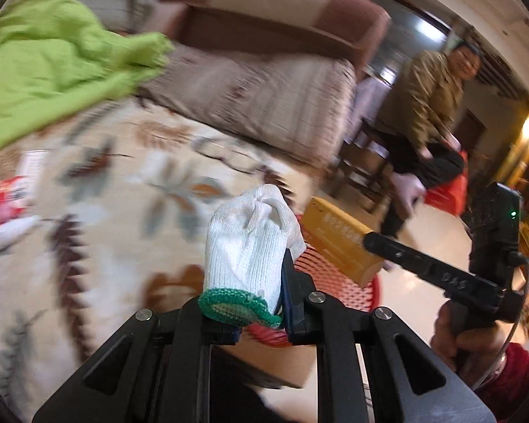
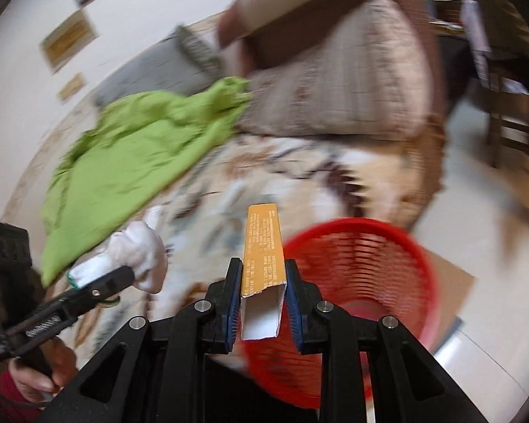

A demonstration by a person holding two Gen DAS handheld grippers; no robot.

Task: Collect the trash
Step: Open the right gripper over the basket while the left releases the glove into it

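A white knit glove [image 1: 252, 243] with a green cuff is pinched between the fingers of the left gripper [image 1: 261, 312]; it is soft, light and limp, so it is judged likely to sag or snag on a finger when let go. The hold is taken low, near the cuff, with the bunched fingers of the glove standing up above the jaws.

An empty yellow carton [image 2: 262, 246] is clamped in the right gripper [image 2: 262, 303] by its two long side walls close to the torn open end — a light, thin-walled thing that would be crushed by a hard squeeze and is best held across its flat faces, as here.

Both grippers are held at the near edge of the patterned bedspread [image 1: 116, 162], over or just beside the red mesh basket [image 2: 363, 275], which stands on the floor to the right. The left gripper is pointed up and away; the right gripper is levelled towards the far green cloth [image 2: 141, 141] — release into the basket appears to be next.
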